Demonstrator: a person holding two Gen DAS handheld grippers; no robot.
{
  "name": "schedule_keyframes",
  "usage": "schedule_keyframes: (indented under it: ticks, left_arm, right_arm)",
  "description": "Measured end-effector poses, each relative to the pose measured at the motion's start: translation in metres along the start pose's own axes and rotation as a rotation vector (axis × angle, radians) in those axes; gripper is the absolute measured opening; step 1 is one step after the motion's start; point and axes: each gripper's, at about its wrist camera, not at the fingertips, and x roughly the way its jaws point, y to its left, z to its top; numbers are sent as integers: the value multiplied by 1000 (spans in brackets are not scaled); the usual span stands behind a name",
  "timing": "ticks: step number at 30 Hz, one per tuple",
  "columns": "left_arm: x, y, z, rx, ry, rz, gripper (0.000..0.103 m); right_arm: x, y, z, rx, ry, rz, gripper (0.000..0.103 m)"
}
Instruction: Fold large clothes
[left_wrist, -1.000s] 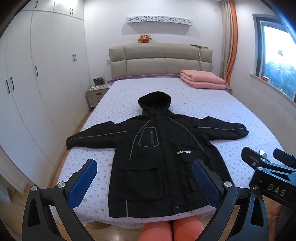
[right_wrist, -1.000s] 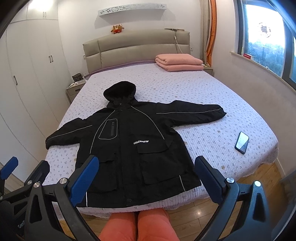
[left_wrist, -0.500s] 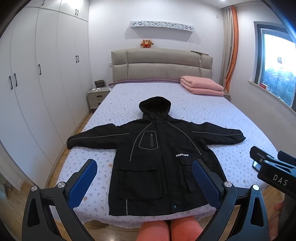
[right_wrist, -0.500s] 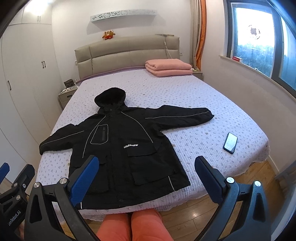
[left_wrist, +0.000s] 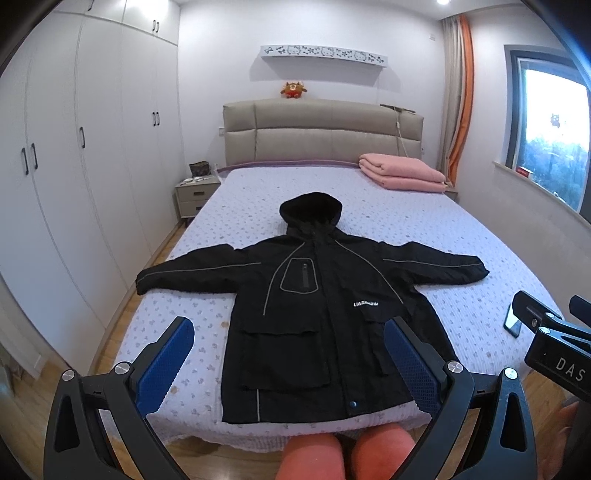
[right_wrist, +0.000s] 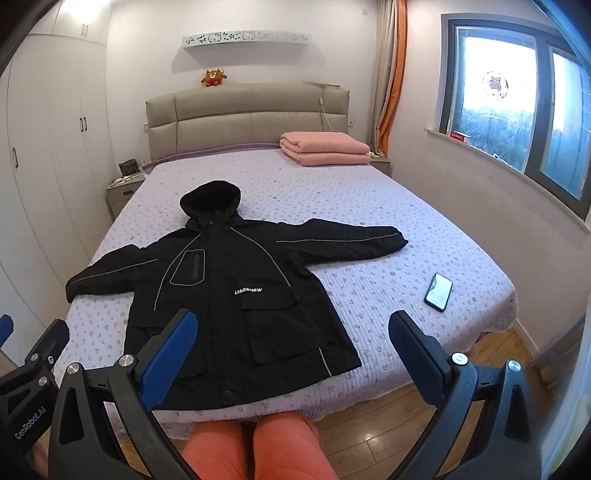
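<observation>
A large black hooded jacket (left_wrist: 317, 317) lies flat and face up on the bed (left_wrist: 461, 240), sleeves spread to both sides, hood toward the headboard, hem at the foot edge. It also shows in the right wrist view (right_wrist: 229, 295). My left gripper (left_wrist: 288, 354) is open and empty, held above the foot of the bed, short of the hem. My right gripper (right_wrist: 291, 350) is open and empty, also back from the hem. Each gripper shows at the edge of the other's view.
A phone (right_wrist: 438, 291) lies on the bed right of the jacket. A folded pink blanket (left_wrist: 400, 176) sits by the headboard. A nightstand (left_wrist: 195, 194) and wardrobe (left_wrist: 74, 184) stand left. The person's orange-clad knees (left_wrist: 343, 454) touch the foot of the bed.
Both grippers have risen and tilted up, so the jacket and bed sit lower and farther in view. The jacket has not moved. Both stay open.
</observation>
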Motion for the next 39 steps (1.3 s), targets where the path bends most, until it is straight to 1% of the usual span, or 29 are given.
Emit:
schedule_keyframes:
  ticks: [3, 5, 7, 9, 11, 12, 13, 14, 15, 17, 19, 21, 22, 24, 27, 29, 31, 35, 37, 39]
  left_arm:
    - [11, -4, 1, 10, 0, -4, 102]
    - [24, -6, 1, 12, -3, -2, 102]
    - [44, -11, 1, 11, 2, 6, 102]
    - [74, -20, -2, 1, 19, -12, 102]
    - [107, -31, -7, -1, 52, -48, 102]
    - [131, -40, -12, 9, 85, -82, 102]
    - [157, -51, -16, 27, 134, -110, 102]
    - [175, -59, -18, 42, 168, -119, 102]
    - [203, -71, -21, 66, 222, -130, 102]
    - [254, -97, -22, 94, 296, -156, 102]
    - [296, -116, -19, 106, 326, -157, 102]
    - [345, -142, -16, 124, 343, -155, 102]
    - [370, -156, -14, 135, 356, -156, 102]
    - [402, -177, -12, 147, 385, -158, 102]
    - [436, -203, -6, 149, 438, -162, 102]
    - [452, -218, 1, 156, 475, -167, 102]
    - [462, -234, 11, 171, 492, -173, 102]
    - [482, -267, 30, 207, 517, -129, 102]
    - [492, -284, 40, 207, 535, -109, 102]
    - [501, -302, 50, 195, 553, -104, 102]
  right_arm:
    - [8, 0, 2, -3, 5, -2, 103]
    - [21, -1, 3, -8, 8, -7, 103]
    - [37, -2, 4, -12, 16, -5, 103]
    - [66, -7, 3, -16, 40, 2, 103]
    - [101, -16, -1, -1, 65, 10, 103]
    - [117, -21, -5, 9, 79, 12, 103]
    - [144, -28, -10, 28, 108, 14, 103]
    - [173, -37, -16, 52, 141, 22, 103]
    - [200, -45, -21, 72, 172, 30, 103]
    - [255, -58, -27, 95, 227, 31, 103]
    - [311, -72, -29, 112, 259, 22, 103]
    - [359, -84, -26, 129, 285, 5, 103]
    - [392, -93, -24, 149, 313, 2, 103]
    - [432, -109, -21, 186, 347, 2, 103]
    - [465, -130, -18, 228, 380, -4, 103]
    - [482, -148, -13, 246, 404, -19, 103]
    - [495, -172, -4, 267, 422, -22, 103]
    - [520, -238, 25, 354, 430, -40, 103]
    - [534, -289, 48, 454, 407, -59, 103]
    - [550, -325, 65, 507, 400, -67, 103]
